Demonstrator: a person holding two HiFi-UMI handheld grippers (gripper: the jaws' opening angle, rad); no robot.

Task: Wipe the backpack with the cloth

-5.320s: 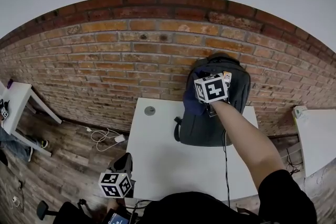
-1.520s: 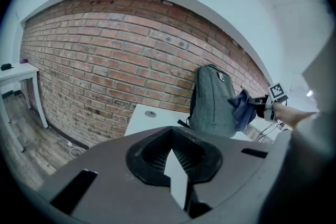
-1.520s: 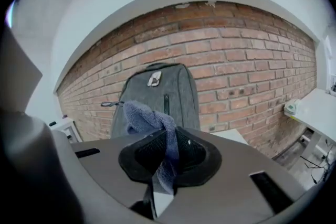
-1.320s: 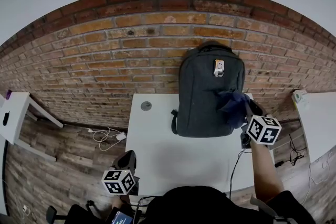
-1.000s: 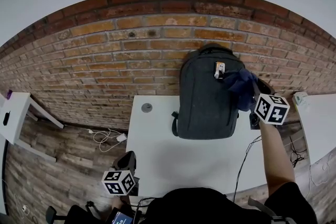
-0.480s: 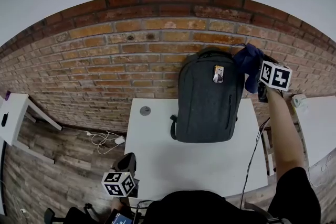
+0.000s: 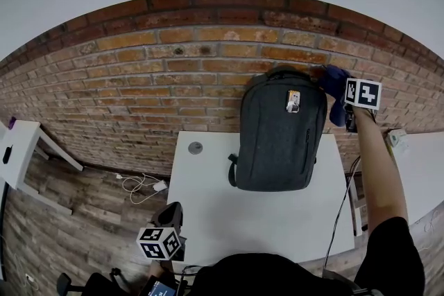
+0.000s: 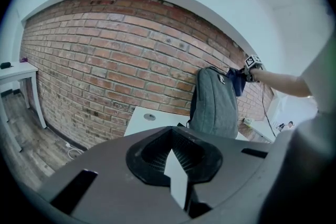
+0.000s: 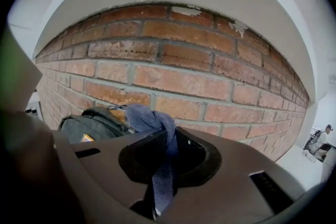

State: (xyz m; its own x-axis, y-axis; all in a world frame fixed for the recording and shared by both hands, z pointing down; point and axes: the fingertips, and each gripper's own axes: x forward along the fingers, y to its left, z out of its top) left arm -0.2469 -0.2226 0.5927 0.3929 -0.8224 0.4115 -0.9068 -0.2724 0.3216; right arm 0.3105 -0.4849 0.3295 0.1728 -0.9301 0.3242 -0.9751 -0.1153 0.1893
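A dark grey backpack stands upright on the white table, leaning against the brick wall; it also shows in the left gripper view and the right gripper view. A blue cloth is bunched by the backpack's top right corner, pinched in my right gripper. The cloth hangs between that gripper's jaws, which are shut on it. My left gripper is low at the table's front left, far from the backpack, its jaws closed with nothing between them.
A round grommet sits in the table's back left corner. The brick wall runs close behind the backpack. A second white table stands at far left, another surface at right. Cables lie on the wooden floor.
My right gripper carried the cloth up the backpack's right side, from its lower right edge to the top right corner. The left gripper stayed where it was.
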